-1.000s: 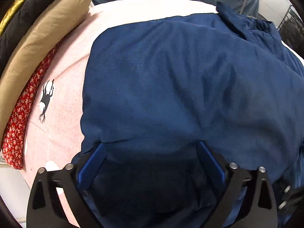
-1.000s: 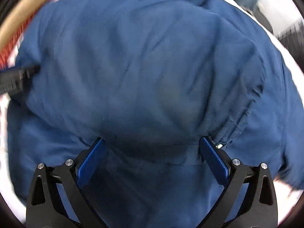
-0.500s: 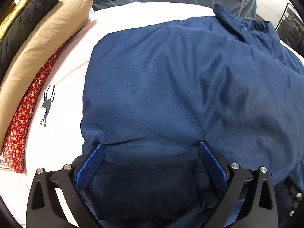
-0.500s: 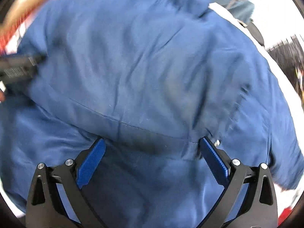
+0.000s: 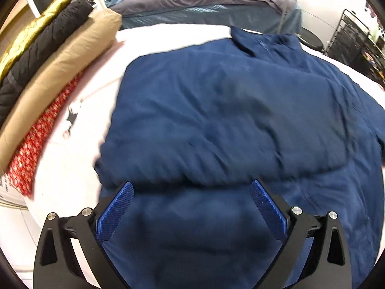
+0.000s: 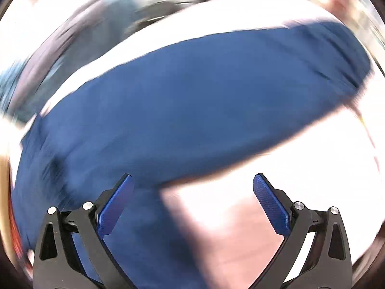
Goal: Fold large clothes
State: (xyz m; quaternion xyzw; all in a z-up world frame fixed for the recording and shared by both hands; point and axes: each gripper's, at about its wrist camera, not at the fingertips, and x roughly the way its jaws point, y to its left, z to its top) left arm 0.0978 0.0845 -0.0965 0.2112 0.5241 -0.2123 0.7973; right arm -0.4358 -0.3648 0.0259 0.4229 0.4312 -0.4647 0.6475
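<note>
A large navy blue jacket (image 5: 228, 120) lies spread on a white-covered bed (image 5: 168, 33), collar at the far side. Its near part is folded over, with a fold edge just beyond my left gripper (image 5: 191, 190), which is open and empty above the near hem. In the right wrist view, badly blurred, the jacket (image 6: 192, 101) runs as a blue band across the frame. My right gripper (image 6: 192, 185) is open and empty over the jacket's edge and the white cover (image 6: 300, 156).
Folded clothes are stacked along the left: tan (image 5: 60, 72), black (image 5: 41, 41), gold (image 5: 28, 31) and red floral (image 5: 41, 134). A grey-blue duvet (image 5: 204, 2) lies at the far side. A black wire rack (image 5: 353, 43) stands at the right.
The left gripper has pulled back and risen from the jacket, so more of the bed shows. The right gripper has swung fast to the right, off the jacket's middle toward its edge.
</note>
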